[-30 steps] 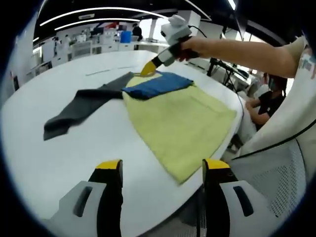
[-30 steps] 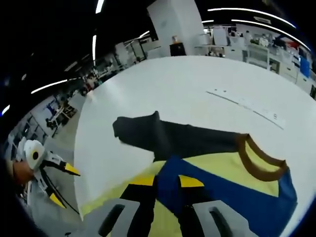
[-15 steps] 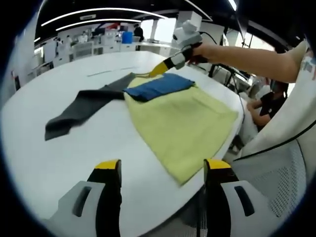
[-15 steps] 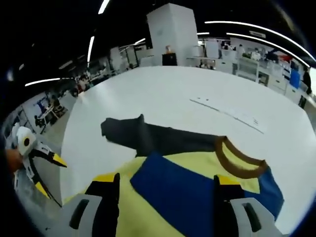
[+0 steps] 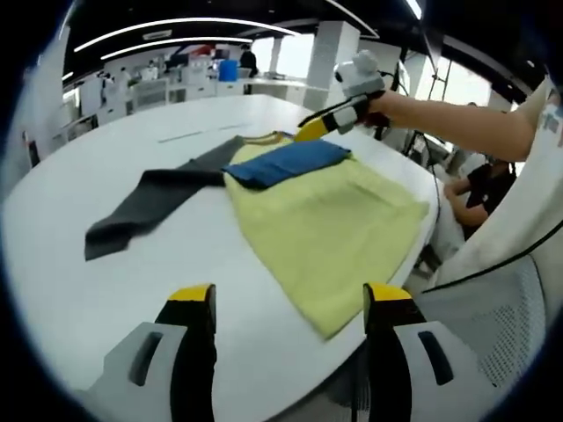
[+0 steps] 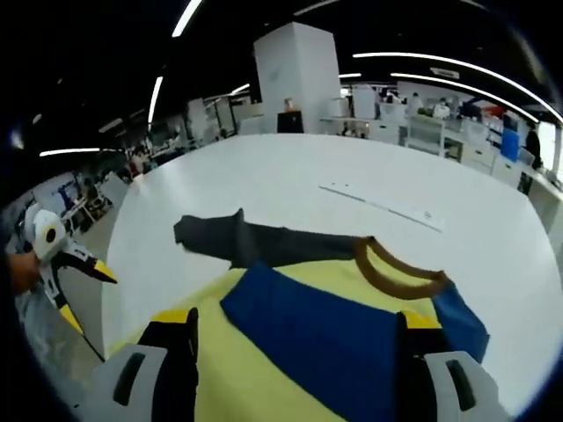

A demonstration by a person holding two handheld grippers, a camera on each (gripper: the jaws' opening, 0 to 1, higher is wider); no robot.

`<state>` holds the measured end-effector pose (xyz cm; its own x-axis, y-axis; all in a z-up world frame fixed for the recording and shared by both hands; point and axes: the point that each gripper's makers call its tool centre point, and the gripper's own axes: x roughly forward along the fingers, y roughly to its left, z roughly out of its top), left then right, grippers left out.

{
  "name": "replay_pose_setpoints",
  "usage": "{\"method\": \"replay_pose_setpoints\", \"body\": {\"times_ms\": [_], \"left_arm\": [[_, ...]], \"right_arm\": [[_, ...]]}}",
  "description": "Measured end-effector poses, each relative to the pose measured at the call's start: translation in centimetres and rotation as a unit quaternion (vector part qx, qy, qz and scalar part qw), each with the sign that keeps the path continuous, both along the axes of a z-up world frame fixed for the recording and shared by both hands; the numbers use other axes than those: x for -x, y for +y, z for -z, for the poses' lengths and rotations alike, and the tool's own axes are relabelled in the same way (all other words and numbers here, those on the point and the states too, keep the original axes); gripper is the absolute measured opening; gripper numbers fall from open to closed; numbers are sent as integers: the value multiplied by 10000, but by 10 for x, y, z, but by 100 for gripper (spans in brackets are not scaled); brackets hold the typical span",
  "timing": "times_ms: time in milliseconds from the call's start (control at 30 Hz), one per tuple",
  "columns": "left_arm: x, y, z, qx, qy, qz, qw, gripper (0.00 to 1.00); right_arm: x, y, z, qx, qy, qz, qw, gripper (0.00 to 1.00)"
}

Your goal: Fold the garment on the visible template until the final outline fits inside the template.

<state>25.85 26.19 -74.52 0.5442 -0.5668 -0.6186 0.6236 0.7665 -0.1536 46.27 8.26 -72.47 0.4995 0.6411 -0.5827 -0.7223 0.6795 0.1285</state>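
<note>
Folding shirt [image 5: 330,220] on table [image 5: 106,290] | soft, limp, light: pinch grey sleeve [image 5: 145,200] end | left tongs [image 5: 290,303] spread, empty | right tongs [image 6: 295,338] spread, empty

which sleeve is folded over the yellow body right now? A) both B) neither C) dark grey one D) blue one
D: the blue sleeve lies folded across the garment below the brown collar, while the dark grey sleeve stretches out flat on the white table.
</note>
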Motion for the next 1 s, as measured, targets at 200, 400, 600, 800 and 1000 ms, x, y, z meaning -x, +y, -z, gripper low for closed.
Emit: {"method": "replay_pose_setpoints", "body": {"times_ms": [200,400,600,800,1000], "left_arm": [[-4,6,2,18,-9,-65,10000,65],[-3,2,-4,47,-39,-184,9998,64],[-3,-3,-9,7,-65,-247,9997,64],[-6,-3,-9,-44,-51,-376,9993,64],[-15,3,-8,-129,-90,-538,9984,63]], "right_arm": [[10,-14,-4,-17,-109,64,9999,94],[22,-30,-8,-61,-180,129,9997,93],[32,-43,-15,-155,-263,203,9993,93],[44,-53,-18,-150,-340,196,9991,92],[54,-61,-22,-161,-421,183,9988,92]]}}
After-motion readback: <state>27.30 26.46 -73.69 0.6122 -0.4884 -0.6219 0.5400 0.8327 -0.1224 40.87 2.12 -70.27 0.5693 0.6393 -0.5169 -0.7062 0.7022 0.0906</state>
